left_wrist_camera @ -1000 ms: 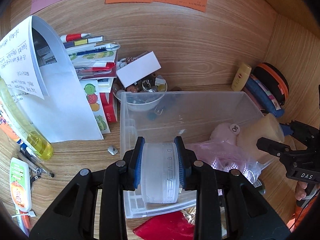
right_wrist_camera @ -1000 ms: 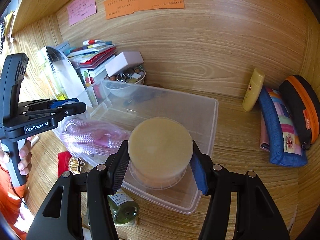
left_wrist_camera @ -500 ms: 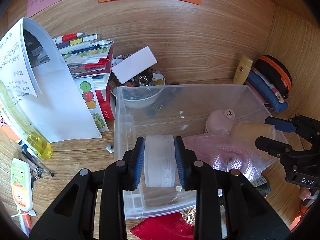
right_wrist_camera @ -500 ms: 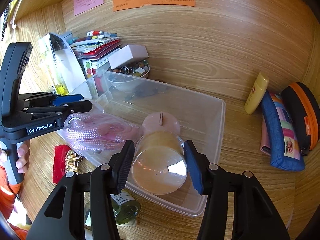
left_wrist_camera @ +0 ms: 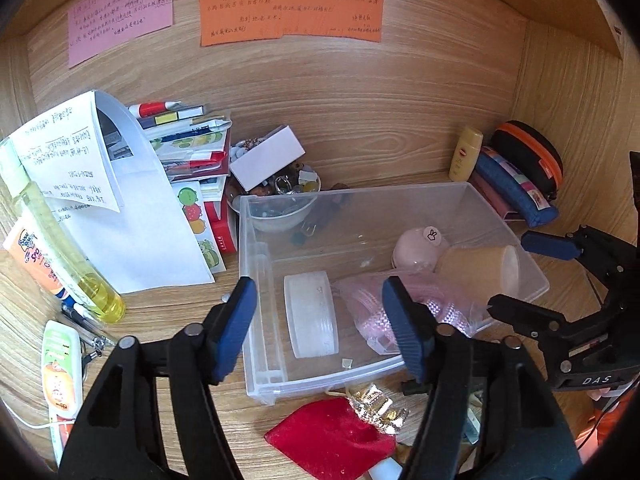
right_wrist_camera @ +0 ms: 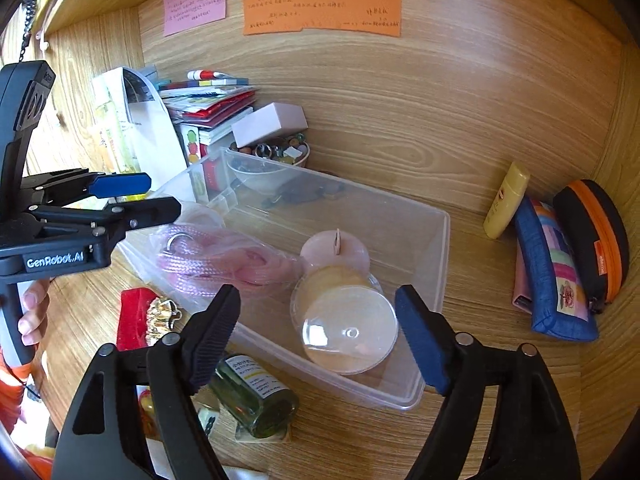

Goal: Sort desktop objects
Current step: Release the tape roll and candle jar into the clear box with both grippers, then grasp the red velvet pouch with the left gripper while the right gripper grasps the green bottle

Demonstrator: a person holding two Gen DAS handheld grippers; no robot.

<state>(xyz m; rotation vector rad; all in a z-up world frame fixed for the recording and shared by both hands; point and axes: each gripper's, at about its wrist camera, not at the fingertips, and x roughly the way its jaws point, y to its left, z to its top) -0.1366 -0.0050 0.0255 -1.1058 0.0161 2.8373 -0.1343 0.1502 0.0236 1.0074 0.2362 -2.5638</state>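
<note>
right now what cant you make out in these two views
- Handwriting on the orange paper note: too small, both views.
- Green glass bottle: partly behind the right hand-held gripper finger, right view.
- Red velvet pouch: partly hidden by the left hand-held gripper, left view.

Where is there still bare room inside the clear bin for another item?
The back half of the clear bin is bare, between its far wall and the pink round case. The front is crowded: white tape roll, bagged pink rope and tan jar. Bare desk lies between bin and blue pouch.
</note>
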